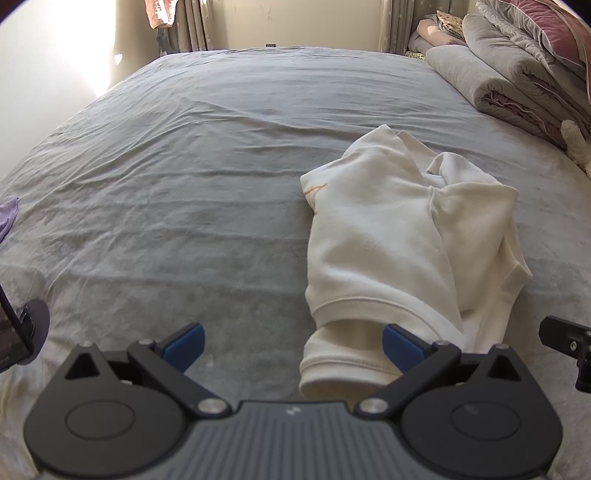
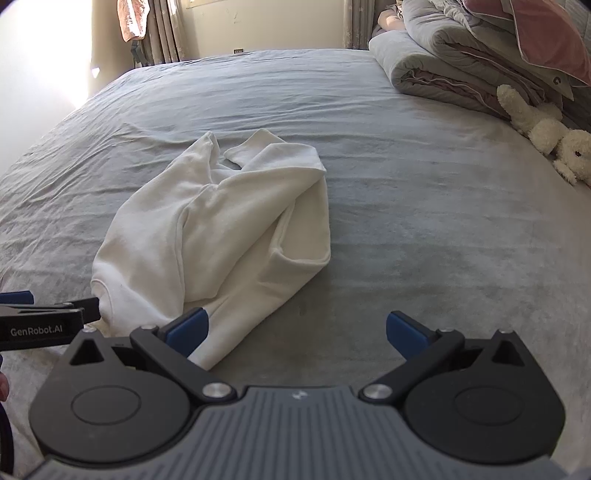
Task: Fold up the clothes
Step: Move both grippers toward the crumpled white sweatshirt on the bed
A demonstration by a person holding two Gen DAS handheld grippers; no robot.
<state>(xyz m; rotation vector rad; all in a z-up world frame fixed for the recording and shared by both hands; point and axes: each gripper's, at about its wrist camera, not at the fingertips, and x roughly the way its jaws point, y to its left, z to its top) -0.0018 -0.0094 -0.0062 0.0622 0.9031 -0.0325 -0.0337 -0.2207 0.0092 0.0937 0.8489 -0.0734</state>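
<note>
You held both grippers low over the grey bedsheet (image 2: 424, 229) with jaws spread wide — your left gripper (image 1: 293, 349) had the hem of the cream sweatshirt (image 1: 388, 236) lying between its blue pads, nothing pinched, while your right gripper (image 2: 297, 334) sat just right of the garment. The sweatshirt lay partly folded mid-bed, sleeves crossed over its body. Farther off, a white plush toy (image 2: 546, 133) rested beside the rolled quilts (image 2: 461, 51).

Home bedroom — wide bed (image 2: 424, 206), folded quilts (image 2: 454, 59), plush toy (image 2: 546, 133), curtains (image 2: 166, 29)
</note>
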